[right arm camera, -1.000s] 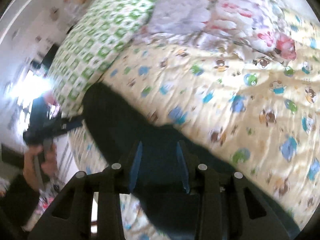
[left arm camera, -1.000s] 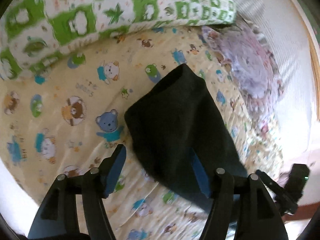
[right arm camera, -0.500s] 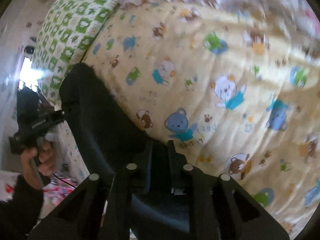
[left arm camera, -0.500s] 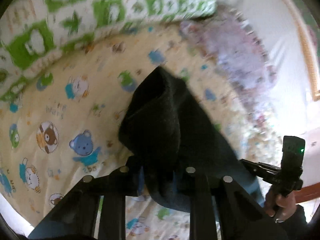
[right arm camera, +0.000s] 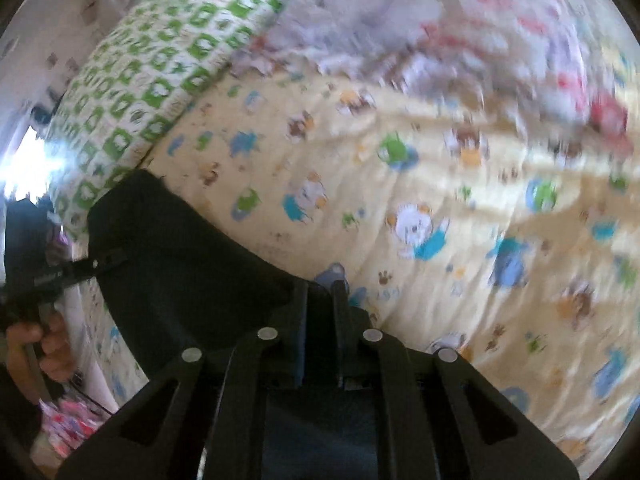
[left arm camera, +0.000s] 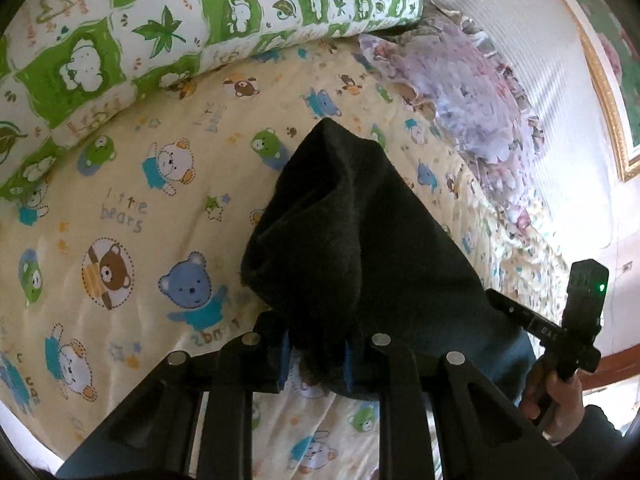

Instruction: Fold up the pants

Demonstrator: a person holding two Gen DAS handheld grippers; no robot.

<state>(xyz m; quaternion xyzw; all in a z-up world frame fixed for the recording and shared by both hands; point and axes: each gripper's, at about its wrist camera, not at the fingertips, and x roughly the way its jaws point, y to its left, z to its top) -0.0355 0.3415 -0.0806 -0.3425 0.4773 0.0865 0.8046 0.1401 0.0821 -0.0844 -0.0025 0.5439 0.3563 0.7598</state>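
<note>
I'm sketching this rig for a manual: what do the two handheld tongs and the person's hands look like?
Both tongs, left and right, are black angular linkages with round silver pivot pins; the left carries blue pads. The right handle has white lettering and a boxy module with a green light. The right hand is bare below a dark sleeve.

A bed fills both views, spread with a pale yellow quilt (left arm camera: 120, 208) printed with cartoon bears. A green-and-white patterned pillow (left arm camera: 168, 28) lies along its far edge, with a ruffled lilac floral cushion (left arm camera: 472, 92) beside it. Behind the cushion rises a white ribbed wall (left arm camera: 532, 40) bearing a gold-framed picture (left arm camera: 612, 92). Bright daylight (right arm camera: 28, 164) glares at the left in the blurred right wrist view.
</note>
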